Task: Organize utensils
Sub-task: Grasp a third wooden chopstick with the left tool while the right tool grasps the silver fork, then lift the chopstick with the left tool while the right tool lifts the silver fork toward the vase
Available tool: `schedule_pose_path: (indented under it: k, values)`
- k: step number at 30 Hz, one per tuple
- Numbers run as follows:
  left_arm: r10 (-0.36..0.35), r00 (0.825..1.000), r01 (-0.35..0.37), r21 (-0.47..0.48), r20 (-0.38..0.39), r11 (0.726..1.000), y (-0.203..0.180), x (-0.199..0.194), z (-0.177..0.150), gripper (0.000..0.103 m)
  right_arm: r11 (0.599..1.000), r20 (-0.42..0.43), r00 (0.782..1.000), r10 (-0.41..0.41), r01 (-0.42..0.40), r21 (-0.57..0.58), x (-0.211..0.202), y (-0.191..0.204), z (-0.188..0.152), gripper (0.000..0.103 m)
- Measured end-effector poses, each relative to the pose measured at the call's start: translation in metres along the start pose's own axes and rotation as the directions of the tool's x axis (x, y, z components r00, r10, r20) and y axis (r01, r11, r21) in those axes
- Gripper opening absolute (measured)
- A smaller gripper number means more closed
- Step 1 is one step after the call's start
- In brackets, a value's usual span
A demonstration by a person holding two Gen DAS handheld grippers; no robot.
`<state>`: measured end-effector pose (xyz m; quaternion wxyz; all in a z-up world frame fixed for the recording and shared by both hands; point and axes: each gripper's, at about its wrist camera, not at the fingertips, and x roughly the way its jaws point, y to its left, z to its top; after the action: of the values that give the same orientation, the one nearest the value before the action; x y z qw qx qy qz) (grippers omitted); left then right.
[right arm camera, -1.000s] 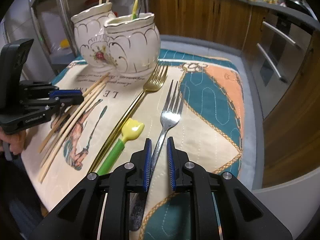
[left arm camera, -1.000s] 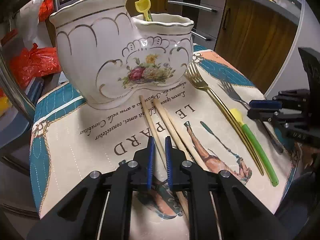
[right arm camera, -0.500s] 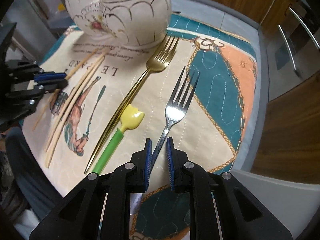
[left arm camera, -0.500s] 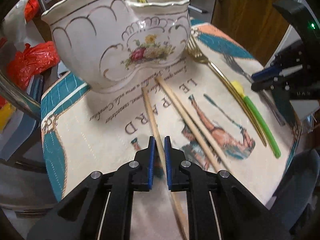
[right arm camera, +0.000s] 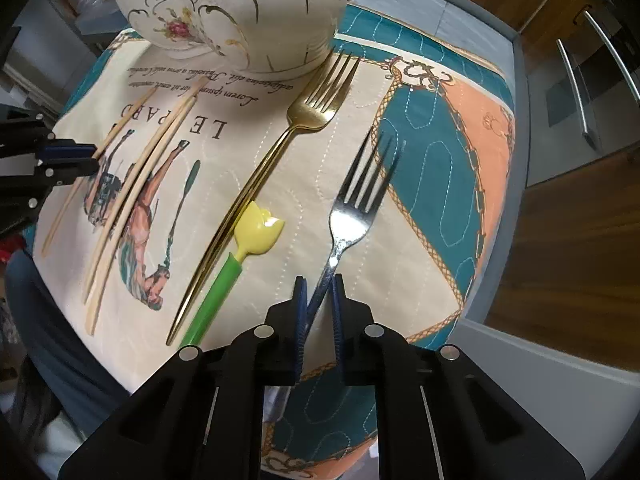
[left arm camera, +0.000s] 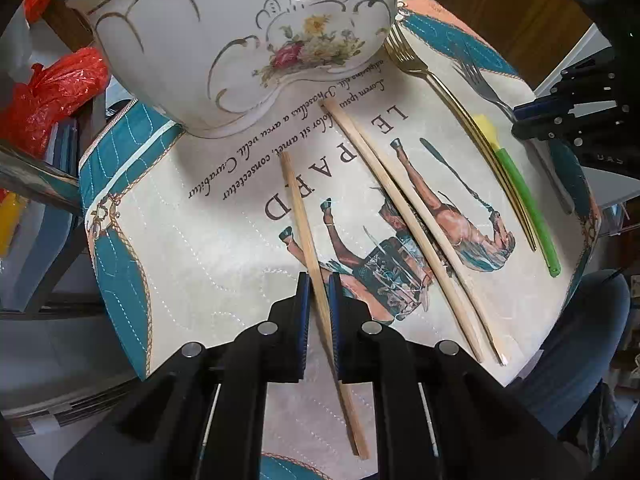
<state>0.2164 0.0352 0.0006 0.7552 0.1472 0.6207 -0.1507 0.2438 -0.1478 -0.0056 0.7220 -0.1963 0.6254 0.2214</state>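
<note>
Quilted cloth in teal, cream and orange, a printed mat (left arm camera: 168,240), covers the table under me. At its far edge stands my white ceramic holder (left arm camera: 224,40) with 2 joined cups and a painted rose. On the mat lie a gold fork (right arm camera: 280,152) with its tines beside the holder, a silver fork (right arm camera: 360,208), a green-handled pick (right arm camera: 236,264) with a yellow tulip head just beside the gold fork, and 3 bamboo chopsticks. My left gripper (left arm camera: 319,308) is clamped on 1 chopstick (left arm camera: 304,224), apart from the other 2 (left arm camera: 416,232). My right gripper (right arm camera: 319,312) has just been closing; its blue pads (right arm camera: 301,316) pinch the silver fork's handle.
</note>
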Motion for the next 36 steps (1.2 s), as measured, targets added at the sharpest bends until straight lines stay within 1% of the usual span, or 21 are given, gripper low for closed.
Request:
schedule_pose_path:
  k: [4, 7, 9, 10, 12, 14, 16, 17, 20, 21, 22, 23, 24, 25, 27, 29, 31, 36]
  values:
    - [0.01, 1.0, -0.01, -0.006, 0.029, 1.0, -0.003, -0.001, -0.002, 0.006, 1.0, 0.023, 1.0, 0.018, -0.018, 0.02, -0.001, -0.006, -0.007, 0.006]
    - [0.021, 0.998, -0.02, -0.014, 0.067, 1.0, -0.004, -0.005, -0.012, 0.006, 0.999, 0.046, 0.999, 0.02, -0.022, 0.036, -0.004, -0.012, -0.015, 0.006]
    - [0.027, 0.995, -0.025, -0.022, 0.099, 0.999, -0.003, -0.009, -0.018, 0.006, 0.998, 0.082, 0.996, 0.023, -0.027, 0.057, -0.007, -0.024, -0.02, 0.006]
    - [0.023, 0.993, -0.019, -0.028, 0.118, 0.999, -0.001, -0.01, -0.022, 0.006, 0.997, 0.108, 0.994, 0.035, -0.043, 0.071, -0.011, -0.029, -0.023, 0.006]
    - [0.014, 0.985, -0.006, -0.049, 0.174, 0.999, 0.002, -0.019, -0.031, 0.006, 0.995, 0.152, 0.987, 0.044, -0.057, 0.084, -0.019, -0.036, -0.028, 0.006]
    - [0.001, 0.974, 0.016, -0.071, 0.227, 0.997, 0.006, -0.026, -0.04, 0.006, 0.992, 0.211, 0.975, 0.064, -0.086, 0.095, -0.029, -0.041, -0.035, 0.006]
    - [0.0, 0.956, 0.035, -0.114, 0.293, 0.993, 0.014, -0.036, -0.049, 0.006, 0.989, 0.266, 0.961, 0.076, -0.106, 0.1, -0.038, -0.044, -0.04, 0.006]
    - [-0.005, 0.948, 0.048, -0.125, 0.318, 0.991, 0.016, -0.039, -0.053, 0.006, 0.988, 0.301, 0.95, 0.082, -0.118, 0.103, -0.042, -0.046, -0.044, 0.006]
    - [-0.017, 0.917, 0.093, -0.174, 0.398, 0.98, 0.026, -0.05, -0.062, 0.006, 0.983, 0.385, 0.918, 0.098, -0.149, 0.106, -0.054, -0.049, -0.051, 0.006]
    - [-0.017, 0.902, 0.108, -0.187, 0.431, 0.976, 0.029, -0.054, -0.067, 0.006, 0.982, 0.4, 0.911, 0.1, -0.154, 0.105, -0.056, -0.048, -0.052, 0.006]
    - [-0.015, 0.894, 0.113, -0.193, 0.447, 0.975, 0.031, -0.057, -0.071, 0.006, 0.981, 0.424, 0.9, 0.104, -0.163, 0.106, -0.059, -0.048, -0.053, 0.006]
    - [-0.011, 0.885, 0.116, -0.199, 0.465, 0.973, 0.032, -0.06, -0.074, 0.006, 0.98, 0.438, 0.893, 0.106, -0.169, 0.106, -0.06, -0.048, -0.053, 0.006]
    - [-0.004, 0.869, 0.123, -0.207, 0.494, 0.971, 0.032, -0.065, -0.076, 0.006, 0.979, 0.453, 0.885, 0.107, -0.174, 0.107, -0.061, -0.048, -0.053, 0.006]
    - [-0.003, 0.858, 0.13, -0.212, 0.513, 0.969, 0.034, -0.067, -0.079, 0.006, 0.979, 0.467, 0.878, 0.105, -0.175, 0.109, -0.062, -0.046, -0.054, 0.006]
    - [0.013, 0.836, 0.135, -0.229, 0.549, 0.964, 0.036, -0.073, -0.082, 0.006, 0.976, 0.5, 0.859, 0.111, -0.189, 0.109, -0.063, -0.047, -0.053, 0.006]
    - [0.022, 0.821, 0.14, -0.239, 0.57, 0.961, 0.037, -0.075, -0.078, 0.006, 0.974, 0.527, 0.843, 0.112, -0.197, 0.108, -0.065, -0.048, -0.052, 0.006]
    - [0.029, 0.799, 0.154, -0.252, 0.601, 0.955, 0.038, -0.078, -0.078, 0.006, 0.975, 0.545, 0.832, 0.106, -0.196, 0.11, -0.069, -0.044, -0.054, 0.006]
    - [0.057, 0.761, 0.154, -0.266, 0.646, 0.951, 0.039, -0.086, -0.078, 0.006, 0.977, 0.599, 0.797, 0.081, -0.184, 0.112, -0.074, -0.042, -0.053, 0.006]
